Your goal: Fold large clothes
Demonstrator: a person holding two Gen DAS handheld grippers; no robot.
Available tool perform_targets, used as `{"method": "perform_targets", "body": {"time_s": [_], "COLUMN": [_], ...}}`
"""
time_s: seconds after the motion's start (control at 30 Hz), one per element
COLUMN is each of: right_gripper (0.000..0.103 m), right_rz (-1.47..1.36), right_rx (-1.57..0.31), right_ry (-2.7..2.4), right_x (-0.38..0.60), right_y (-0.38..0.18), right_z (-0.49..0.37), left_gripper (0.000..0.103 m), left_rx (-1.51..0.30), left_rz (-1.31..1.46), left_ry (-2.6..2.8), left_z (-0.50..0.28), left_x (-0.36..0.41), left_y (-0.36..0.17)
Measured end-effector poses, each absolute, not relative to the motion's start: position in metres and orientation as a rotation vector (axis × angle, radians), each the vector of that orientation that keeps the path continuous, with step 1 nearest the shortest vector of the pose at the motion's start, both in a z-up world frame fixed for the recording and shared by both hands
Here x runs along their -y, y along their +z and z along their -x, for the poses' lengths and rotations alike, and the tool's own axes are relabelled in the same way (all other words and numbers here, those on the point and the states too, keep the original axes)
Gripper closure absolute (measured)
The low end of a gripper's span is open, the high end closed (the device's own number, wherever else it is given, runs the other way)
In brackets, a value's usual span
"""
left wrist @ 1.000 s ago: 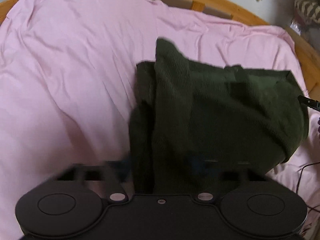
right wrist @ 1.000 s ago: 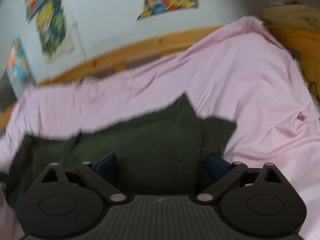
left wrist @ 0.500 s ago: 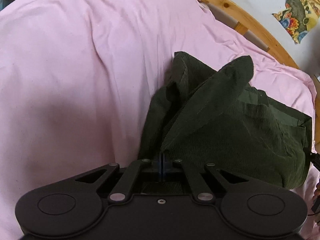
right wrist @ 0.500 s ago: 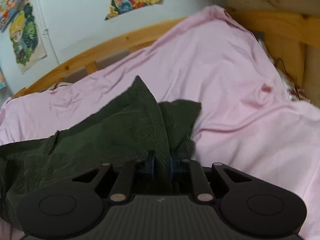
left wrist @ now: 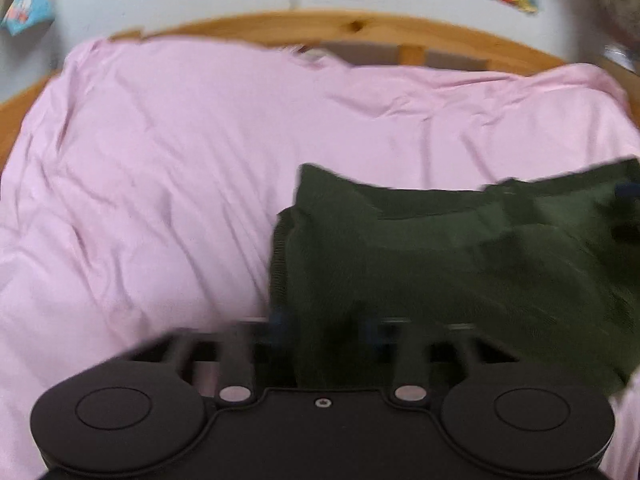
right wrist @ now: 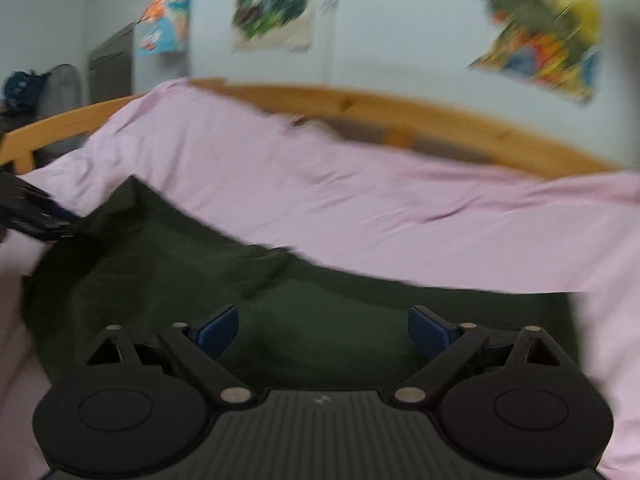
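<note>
With both tools hanging low over a pink-sheeted bed (left wrist: 168, 184), a dark green garment (left wrist: 460, 256) lies folded in a thick bundle on the side of the mattress nearest the person, well short of the wooden bed frame (left wrist: 360, 26) that curves behind it. The right tool (right wrist: 323, 326) has its blue pads (right wrist: 218, 326) spread wide apart with nothing between them, poised just above the flat top layer of the cloth, a stance that suggests the fabric is laid down and not being carried. The left tool (left wrist: 326, 328) sits at the bundle's left edge, where stacked layers show a ribbed hem (left wrist: 280, 248); motion blur smears its fingers, which seem parted around a hanging fold of cloth, though whether they grip it cannot be told. From the right wrist view the left tool (right wrist: 38, 216) appears as a dark shape touching the garment's far left corner, likely there to keep that edge square. The bundle looks roughly rectangular with one raised corner (left wrist: 316, 178), so the fold seems well along, perhaps needing a last smoothing. Bright posters (right wrist: 272, 4) hang on the pale wall beyond.
</note>
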State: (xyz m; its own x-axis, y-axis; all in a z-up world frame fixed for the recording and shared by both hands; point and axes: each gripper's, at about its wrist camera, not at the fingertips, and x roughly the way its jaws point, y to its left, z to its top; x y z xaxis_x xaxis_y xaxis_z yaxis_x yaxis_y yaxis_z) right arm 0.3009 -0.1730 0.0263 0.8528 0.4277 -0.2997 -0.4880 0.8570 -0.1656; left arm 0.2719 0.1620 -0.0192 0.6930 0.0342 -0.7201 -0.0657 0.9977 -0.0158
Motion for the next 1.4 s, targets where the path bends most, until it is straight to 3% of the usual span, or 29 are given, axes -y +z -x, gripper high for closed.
{"method": "perform_targets", "body": {"time_s": [0.07,0.1,0.13,0.2,0.23,0.3,0.37,0.47,0.6,0.7,0.77,0.83,0.9,1.0,1.03,1.13,1.17,1.2,1.4], "right_gripper": [0.013,0.028,0.052,0.072,0.087,0.097,0.097,0.097,0.093,0.090,0.085,0.048,0.034,0.027,0.021,0.012,0.011,0.009,0.006], "right_rz": [0.202,0.193,0.206,0.308,0.346,0.367,0.378,0.374,0.460,0.416,0.395,0.366,0.313,0.251,0.246,0.261,0.256,0.236,0.203], "right_rx": [-0.321,-0.352,-0.386,-0.424,-0.414,-0.379,-0.285,-0.277,-0.346,-0.315,-0.301,-0.284,-0.277,-0.278,-0.279,-0.293,-0.292,-0.289,-0.241], "right_ry": [0.573,0.617,0.644,0.651,0.642,0.608,0.535,0.501,0.418,0.384,0.391,0.378,0.354,0.353,0.353,0.350,0.346,0.343,0.267], "right_x": [0.159,0.154,0.147,0.132,0.127,0.125,0.128,0.128,0.111,0.108,0.114,0.124,0.135,0.150,0.155,0.163,0.166,0.171,0.186], "right_y": [0.027,0.026,0.025,0.019,0.016,0.021,0.030,0.032,-0.004,-0.015,-0.012,-0.006,0.004,0.009,0.008,-0.004,-0.009,-0.013,-0.025], "right_z": [-0.323,-0.329,-0.335,-0.340,-0.339,-0.334,-0.325,-0.331,-0.350,-0.352,-0.347,-0.340,-0.331,-0.320,-0.314,-0.304,-0.302,-0.299,-0.292], "left_gripper": [0.096,0.097,0.098,0.098,0.098,0.098,0.098,0.098,0.096,0.083,0.063,0.052,0.051,0.055,0.067,0.078,0.093,0.097,0.101], "left_rx": [-0.814,-0.816,-0.817,-0.812,-0.812,-0.797,-0.789,-0.797,-0.832,-0.827,-0.808,-0.773,-0.771,-0.811,-0.830,-0.850,-0.835,-0.823,-0.748], "left_rz": [0.153,0.182,0.198,0.186,0.174,0.191,0.241,0.242,0.315,0.347,0.367,0.374,0.379,0.358,0.333,0.275,0.271,0.268,0.392], "left_ry": [0.063,0.065,0.064,0.063,0.061,0.061,0.056,0.056,0.048,-0.008,-0.067,-0.110,-0.117,-0.127,-0.122,-0.103,-0.099,-0.089,0.051], "left_z": [-0.279,-0.280,-0.278,-0.274,-0.272,-0.270,-0.267,-0.270,-0.275,-0.267,-0.255,-0.235,-0.215,-0.183,-0.176,-0.165,-0.165,-0.164,-0.138], "left_x": [-0.176,-0.180,-0.184,-0.184,-0.183,-0.185,-0.192,-0.192,-0.198,-0.204,-0.209,-0.213,-0.216,-0.215,-0.213,-0.204,-0.200,-0.196,-0.199], "left_y": [-0.024,-0.026,-0.027,-0.029,-0.029,-0.028,-0.025,-0.025,-0.035,-0.032,-0.026,-0.020,-0.022,-0.034,-0.039,-0.051,-0.051,-0.048,-0.049]}}
